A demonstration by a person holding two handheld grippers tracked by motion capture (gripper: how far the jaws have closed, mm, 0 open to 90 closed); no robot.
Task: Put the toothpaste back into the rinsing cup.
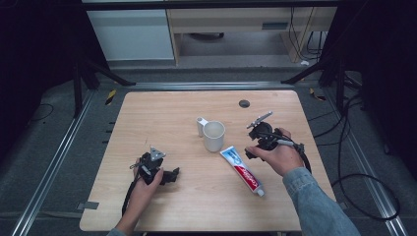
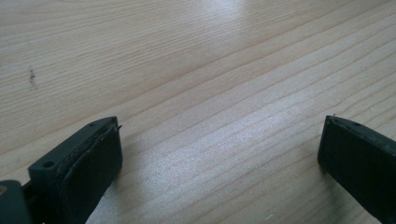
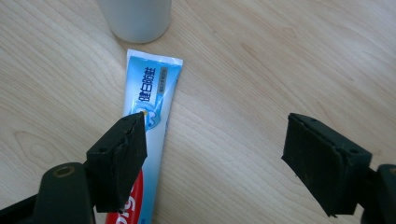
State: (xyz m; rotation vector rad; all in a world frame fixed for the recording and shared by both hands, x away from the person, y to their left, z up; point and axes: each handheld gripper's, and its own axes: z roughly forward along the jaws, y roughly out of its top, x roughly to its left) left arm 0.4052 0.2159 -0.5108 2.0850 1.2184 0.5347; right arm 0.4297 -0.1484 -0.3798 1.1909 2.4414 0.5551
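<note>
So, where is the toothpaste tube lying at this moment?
In the high view, the toothpaste tube lies flat on the table, right of centre, its flat end just below the white mug. The right gripper hovers open above it.

toothpaste tube (image 1: pixel 241 169) right of mug (image 1: pixel 214 135) (just beside), on table (image 1: pixel 162 113)

My right gripper (image 3: pixel 215 163) is black, jaws matte black. My left gripper (image 2: pixel 219 158) is black too, with a grey plate on top. Toothpaste tube (image 3: pixel 149 116): light blue and white at the flat end with white lettering, red toward the cap, white cap. Mug (image 1: pixel 214 136) is plain cream-white. Table (image 1: pixel 162 110) is pale wood with fine grain lines. My sleeve (image 1: pixel 314 201) is blue denim.
</note>
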